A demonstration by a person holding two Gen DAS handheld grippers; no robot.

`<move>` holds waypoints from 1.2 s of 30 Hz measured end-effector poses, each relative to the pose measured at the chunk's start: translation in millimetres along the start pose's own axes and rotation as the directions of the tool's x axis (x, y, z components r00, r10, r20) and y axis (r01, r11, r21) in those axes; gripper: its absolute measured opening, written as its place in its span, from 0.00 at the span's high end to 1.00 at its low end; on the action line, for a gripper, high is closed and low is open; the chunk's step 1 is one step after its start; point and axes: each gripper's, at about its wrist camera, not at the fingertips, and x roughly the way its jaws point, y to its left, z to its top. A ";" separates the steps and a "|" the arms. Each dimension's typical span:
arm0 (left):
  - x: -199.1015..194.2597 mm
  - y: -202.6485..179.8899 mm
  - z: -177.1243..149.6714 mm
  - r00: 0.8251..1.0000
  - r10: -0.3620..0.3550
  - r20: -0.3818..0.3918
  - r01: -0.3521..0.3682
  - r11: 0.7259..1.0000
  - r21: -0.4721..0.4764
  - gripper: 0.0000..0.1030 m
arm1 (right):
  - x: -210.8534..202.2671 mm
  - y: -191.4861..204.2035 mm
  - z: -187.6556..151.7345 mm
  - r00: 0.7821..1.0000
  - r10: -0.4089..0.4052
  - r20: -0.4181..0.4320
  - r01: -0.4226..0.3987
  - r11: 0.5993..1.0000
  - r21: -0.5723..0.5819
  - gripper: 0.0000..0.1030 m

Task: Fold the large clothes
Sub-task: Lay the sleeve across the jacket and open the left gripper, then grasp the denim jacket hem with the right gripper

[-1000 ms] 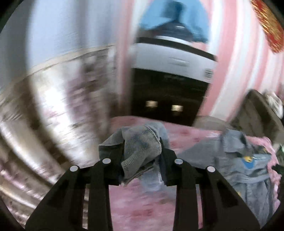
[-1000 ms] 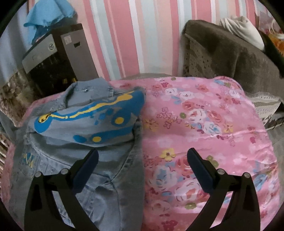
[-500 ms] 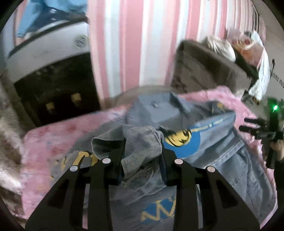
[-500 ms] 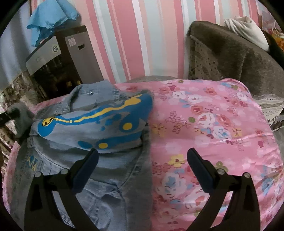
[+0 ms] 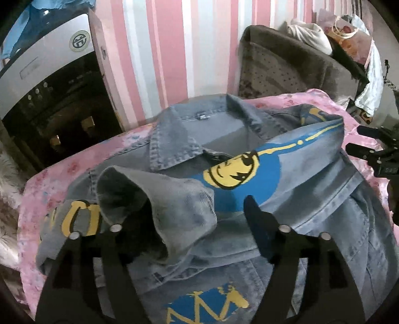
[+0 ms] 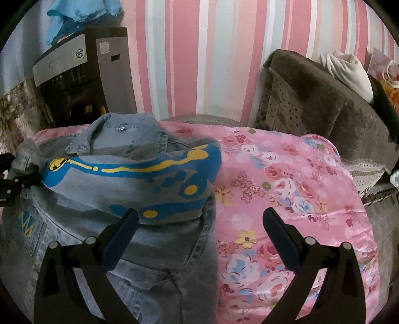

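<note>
A grey-blue denim jacket (image 5: 311, 199) with blue and yellow prints lies on the pink floral cover (image 6: 286, 174), collar toward the wall. Its right sleeve, printed with a blue and yellow band (image 6: 139, 172), is folded across the chest. Its left sleeve cuff (image 5: 159, 206) lies folded onto the jacket front between my left gripper's (image 5: 189, 224) spread jaws. The left gripper is open; the cuff rests against its left finger. My right gripper (image 6: 199, 224) is open and empty, hovering over the jacket's right edge (image 6: 174, 249).
A black and silver appliance (image 5: 49, 82) stands at the back left with a blue cloth (image 6: 79, 15) on top. A brown sofa (image 6: 324, 104) with piled items is at the back right. The wall behind is pink striped.
My left gripper carried the sleeve cuff from the left over the jacket, then opened and let it drop onto the front. The right gripper stayed open and barely moved.
</note>
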 end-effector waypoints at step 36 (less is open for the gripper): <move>-68.3 254.4 -103.1 0.971 0.236 -0.029 -0.233 0.918 -0.321 0.03 | -19.9 201.0 62.8 0.978 0.210 -0.005 -0.208 0.964 -0.165 0.27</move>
